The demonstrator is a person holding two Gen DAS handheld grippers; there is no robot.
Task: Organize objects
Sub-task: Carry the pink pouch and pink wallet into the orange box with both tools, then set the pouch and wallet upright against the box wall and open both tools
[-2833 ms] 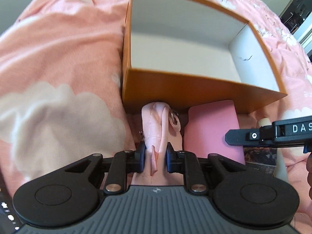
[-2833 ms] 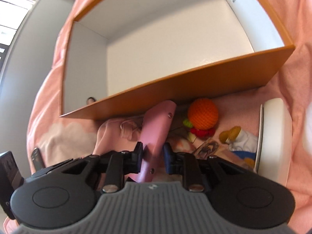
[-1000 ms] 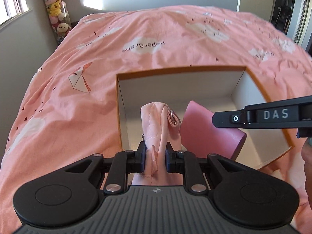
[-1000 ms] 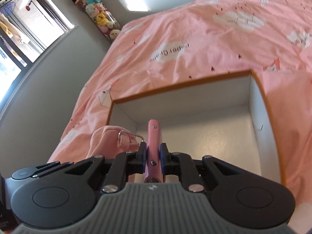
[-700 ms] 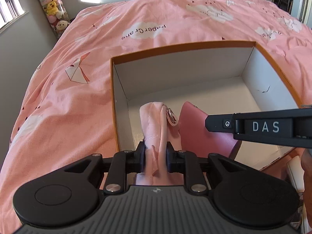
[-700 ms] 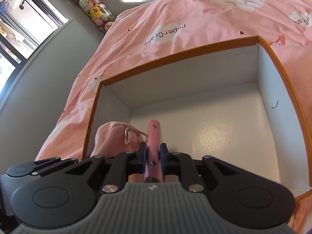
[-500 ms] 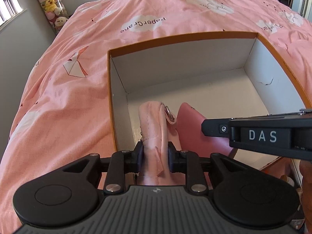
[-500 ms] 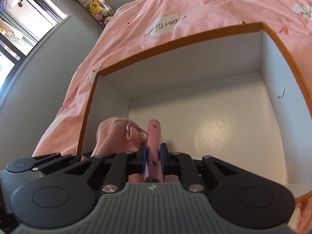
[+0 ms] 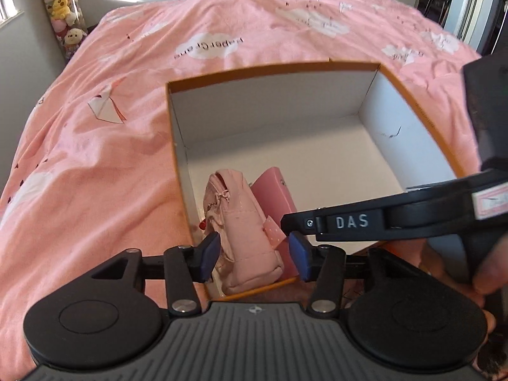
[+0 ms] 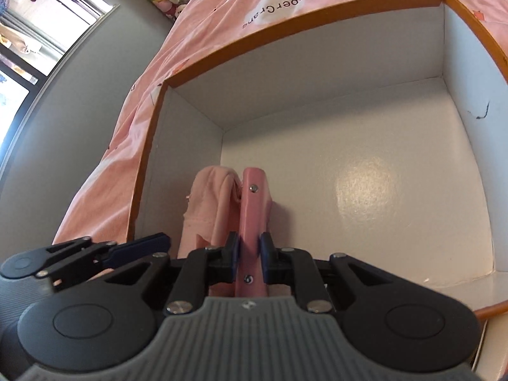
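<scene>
An orange box (image 9: 250, 70) with a white inside lies on the pink bed. A pale pink fabric pouch (image 9: 244, 225) stands in its near left corner. My left gripper (image 9: 254, 255) hangs just above the pouch, its jaws opening; the pads do not touch the pouch. A flat pink case (image 10: 252, 219) stands on edge beside the pouch (image 10: 209, 206), and my right gripper (image 10: 249, 255) is shut on it. The right gripper's finger (image 9: 349, 223) crosses the left wrist view in front of the pink case (image 9: 274, 190).
The pink bedspread (image 9: 95, 146) with white clouds spreads all round the box. A clear column of plush toys (image 9: 63, 16) stands against the grey wall at far left. Most of the white floor (image 10: 365, 206) of the box is bare. A hand (image 9: 489, 279) grips the right tool.
Both grippers came down into the box with their loads. The left jaws spread apart and the pouch dropped free into the corner. The right gripper stayed shut on the pink case.
</scene>
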